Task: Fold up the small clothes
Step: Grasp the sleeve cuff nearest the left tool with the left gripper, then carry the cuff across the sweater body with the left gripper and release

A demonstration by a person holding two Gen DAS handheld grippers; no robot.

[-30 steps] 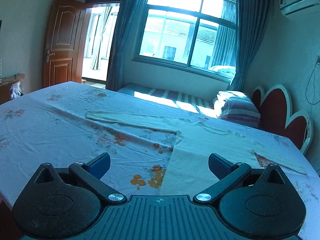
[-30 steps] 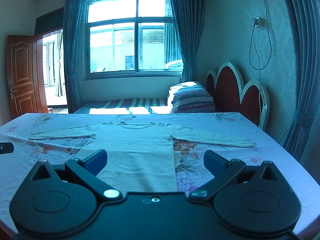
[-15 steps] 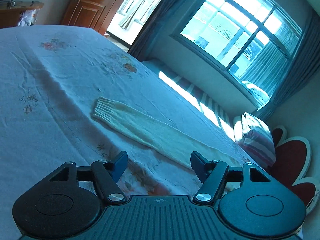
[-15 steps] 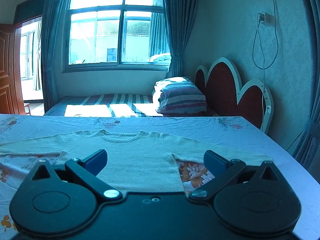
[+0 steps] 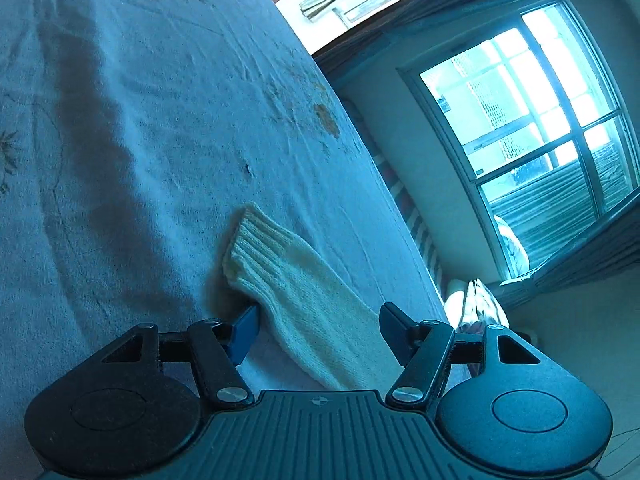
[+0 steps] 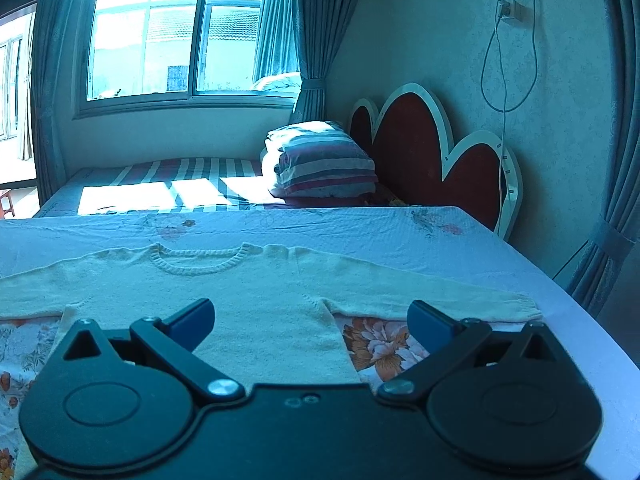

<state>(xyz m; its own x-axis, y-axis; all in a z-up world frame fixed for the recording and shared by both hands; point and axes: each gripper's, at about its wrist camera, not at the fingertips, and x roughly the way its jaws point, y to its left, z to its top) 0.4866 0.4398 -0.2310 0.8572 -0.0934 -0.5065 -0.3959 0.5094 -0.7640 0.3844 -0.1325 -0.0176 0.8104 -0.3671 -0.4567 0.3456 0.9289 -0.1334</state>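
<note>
The sweater (image 6: 256, 304) lay flat on the counter (image 6: 460, 248). Its sleeve (image 5: 304, 300) was between the left tool's (image 5: 320, 324) jaws, which had been closing but not gripping. The right tool (image 6: 312, 316) stood apart above it.

A desk (image 6: 500, 256) covered with a pale cloth (image 6: 360, 232) printed with orange and pink flowers carries a single cream knitted sweater (image 6: 248, 300), laid flat with its ribbed neckline toward the far edge and both sleeves stretched out sideways. In the left wrist view one sleeve's ribbed cuff (image 5: 256, 248) lies on the wrinkled cloth, with a dark shadow falling across the fabric beside it
</note>
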